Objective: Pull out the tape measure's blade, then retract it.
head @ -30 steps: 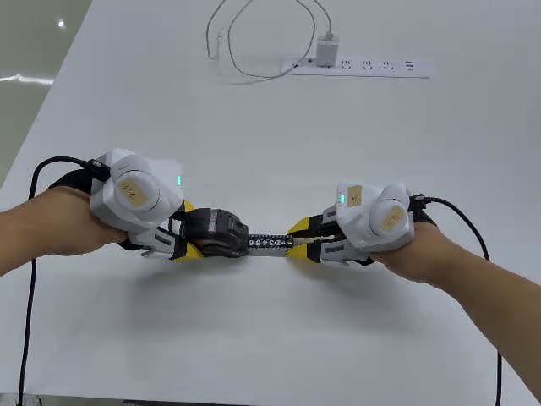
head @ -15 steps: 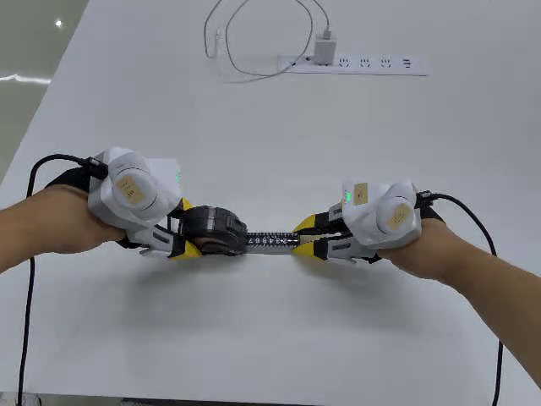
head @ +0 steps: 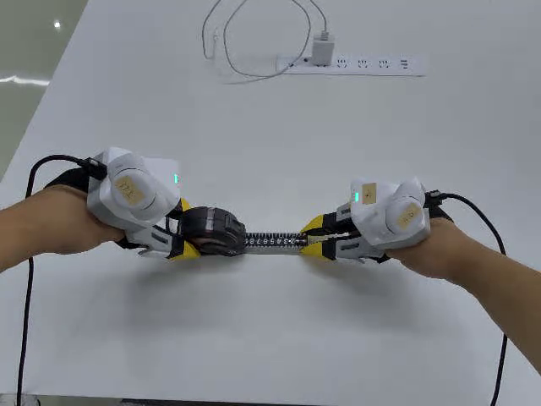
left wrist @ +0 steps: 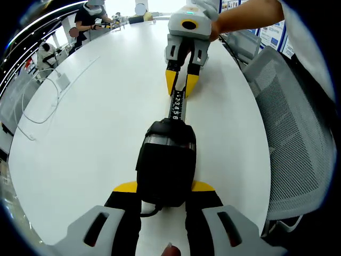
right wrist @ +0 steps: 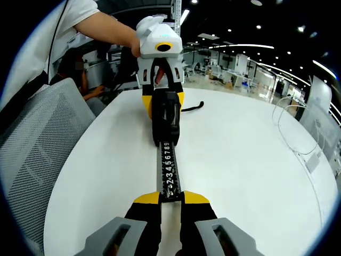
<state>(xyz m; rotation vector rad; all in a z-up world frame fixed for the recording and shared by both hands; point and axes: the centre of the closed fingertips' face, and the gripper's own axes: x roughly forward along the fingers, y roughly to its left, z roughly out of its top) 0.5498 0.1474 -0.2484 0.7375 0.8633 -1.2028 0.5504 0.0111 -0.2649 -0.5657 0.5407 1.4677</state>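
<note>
Left hand: a bare hand [head: 59, 222] at the left edge of the table holds the white left gripper [head: 186, 229], which points right.
Left jaws: the yellow-tipped jaws are pressed against both sides of the tape measure [head: 213, 231] and clamp its back end.
Tape measure: a black case lying on the table just left of centre, its mouth facing right.
Blade: a short dark blade [head: 275, 241] with white numerals runs straight and low over the table, from the case to the right gripper.
Right jaws: the right gripper [head: 314, 238] points left – its yellow-tipped jaws are closed, pinching the blade's free end.
Right hand: a hand [head: 427, 249] grips it from the right.
Table: white [head: 270, 338] – at its far side, right of centre, lies a white power strip [head: 355, 64] with a charger [head: 325, 47] and a looped cable [head: 221, 59].
</note>
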